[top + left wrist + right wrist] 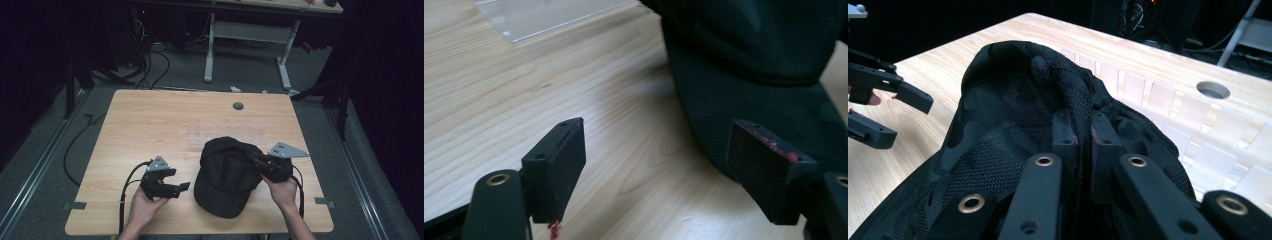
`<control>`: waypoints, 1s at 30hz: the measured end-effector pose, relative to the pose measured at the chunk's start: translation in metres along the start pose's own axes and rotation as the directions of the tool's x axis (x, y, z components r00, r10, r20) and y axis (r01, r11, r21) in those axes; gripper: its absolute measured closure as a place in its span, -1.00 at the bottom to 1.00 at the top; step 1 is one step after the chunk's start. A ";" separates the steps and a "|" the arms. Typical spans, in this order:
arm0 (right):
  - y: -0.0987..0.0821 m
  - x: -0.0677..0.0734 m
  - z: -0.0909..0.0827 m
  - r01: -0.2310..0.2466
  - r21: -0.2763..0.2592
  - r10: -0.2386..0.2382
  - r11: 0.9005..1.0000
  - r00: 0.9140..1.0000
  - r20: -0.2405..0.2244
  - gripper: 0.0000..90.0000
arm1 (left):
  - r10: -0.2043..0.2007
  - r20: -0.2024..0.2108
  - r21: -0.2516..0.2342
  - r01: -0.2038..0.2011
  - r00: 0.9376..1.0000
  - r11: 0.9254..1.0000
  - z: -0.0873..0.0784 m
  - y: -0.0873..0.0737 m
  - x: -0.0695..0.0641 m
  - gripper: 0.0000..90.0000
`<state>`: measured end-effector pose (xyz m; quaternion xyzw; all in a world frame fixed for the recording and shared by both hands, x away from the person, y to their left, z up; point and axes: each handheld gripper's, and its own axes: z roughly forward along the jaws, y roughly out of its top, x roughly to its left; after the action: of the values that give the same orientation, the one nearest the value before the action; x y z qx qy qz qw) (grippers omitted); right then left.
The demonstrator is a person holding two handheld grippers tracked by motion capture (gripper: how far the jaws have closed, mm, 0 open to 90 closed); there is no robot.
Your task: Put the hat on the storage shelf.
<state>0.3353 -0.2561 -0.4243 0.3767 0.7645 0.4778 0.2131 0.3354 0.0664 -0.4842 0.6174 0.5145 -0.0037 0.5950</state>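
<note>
— Near the front edge of the table, right of centre, lies the black cap. It is mesh-like fabric with a faint camouflage pattern, and its brim points toward the person's side.

— Does anything grip it?

— Yes. The right gripper has its two jaws pressed nearly together on a bunched fold of the cap's crown, with fabric caught between the pads. In the high view the same gripper sits at the cap's right side, held by the person's right hand.

— And the crown itself?

— It stands puckered and raised around the jaws, while the brim rests flat on the wood.

— What about the other side?

— The left gripper has its jaws spread wide with nothing between them. Its right-hand jaw hangs just in front of the brim; whether it touches cannot be told. From above, that gripper is just left of the cap, held in the left hand, pointing toward the brim.

— Anything else on the table?

— A round cable hole sits near the far edge, well apart from the cap. A pale patterned patch shows on the wood between the hole and the cap. Behind the table stands a white desk frame on the grey floor, with dark cables to its left.
</note>
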 end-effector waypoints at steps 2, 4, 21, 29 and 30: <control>0.001 0.001 -0.001 0.012 -0.008 -0.012 1.000 1.000 -0.005 0.88 | 0.001 0.018 0.016 -0.001 1.000 1.000 0.001 0.000 -0.004 -0.47; 0.003 0.002 -0.002 0.017 -0.015 -0.017 1.000 1.000 -0.009 0.88 | 0.008 0.030 0.034 -0.009 1.000 0.999 0.002 0.000 -0.007 -0.48; 0.006 0.007 -0.006 0.058 -0.065 -0.062 0.996 0.995 -0.076 0.88 | 0.003 0.127 0.126 -0.019 0.992 0.992 0.016 -0.001 -0.026 -0.52; 0.007 0.008 -0.006 0.076 -0.086 -0.086 0.993 0.989 -0.118 0.88 | 0.005 0.169 0.168 -0.034 0.986 0.985 0.020 -0.003 -0.032 -0.54; 0.007 0.009 -0.006 0.077 -0.089 -0.088 0.993 0.988 -0.124 0.88 | 0.004 0.172 0.171 -0.034 0.985 0.985 0.020 -0.003 -0.032 -0.54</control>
<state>0.3282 -0.2512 -0.4153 0.3040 0.7707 0.5233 0.1993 0.3303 0.0304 -0.4723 0.6690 0.4534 -0.0959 0.5810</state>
